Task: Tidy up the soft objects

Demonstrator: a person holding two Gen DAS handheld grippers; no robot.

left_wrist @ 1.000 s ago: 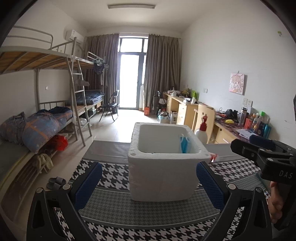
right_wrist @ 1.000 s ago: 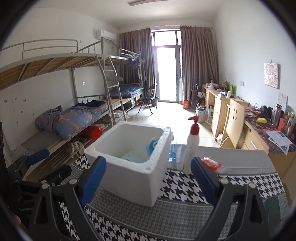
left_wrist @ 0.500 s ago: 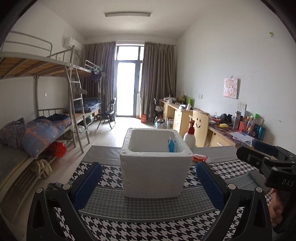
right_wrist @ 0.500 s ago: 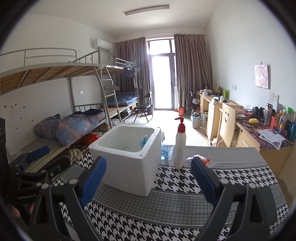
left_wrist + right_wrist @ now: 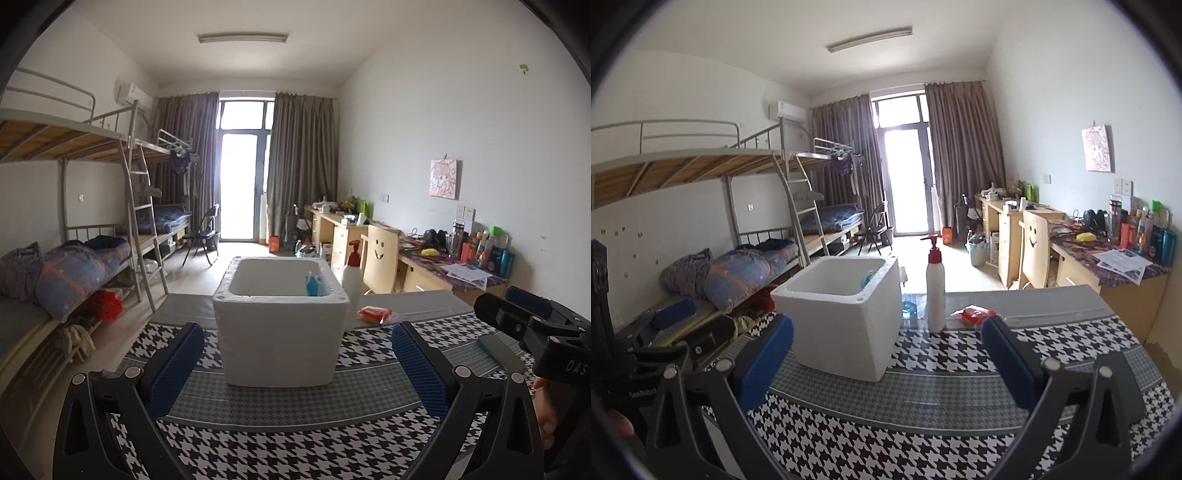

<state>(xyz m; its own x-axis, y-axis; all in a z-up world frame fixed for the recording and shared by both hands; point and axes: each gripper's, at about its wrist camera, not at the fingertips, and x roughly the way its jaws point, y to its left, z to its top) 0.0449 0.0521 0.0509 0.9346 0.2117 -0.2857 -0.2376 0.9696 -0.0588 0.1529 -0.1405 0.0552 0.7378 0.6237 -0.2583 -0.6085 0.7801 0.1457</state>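
A white foam box (image 5: 280, 339) (image 5: 842, 321) stands on the houndstooth-covered table (image 5: 295, 443). A blue soft item (image 5: 314, 286) (image 5: 868, 278) leans against its inner right wall. Just right of the box, a red-orange soft packet (image 5: 375, 314) (image 5: 975, 315) lies on the grey strip. My left gripper (image 5: 293, 354) is open, short of the box, with nothing between its fingers. My right gripper (image 5: 886, 350) is also short of the box; its jaws are opening wide with nothing between them. It shows at the right edge of the left wrist view (image 5: 532, 325).
A white pump bottle with a red top (image 5: 352, 277) (image 5: 935, 291) stands between box and packet. A dark flat object (image 5: 498, 349) lies on the table at right. Bunk beds (image 5: 738, 206) line the left wall, desks and a wooden chair (image 5: 1034, 251) the right.
Both grippers have drawn back from the foam box, which looks smaller and farther. The pump bottle and red packet have come into full view beside it.
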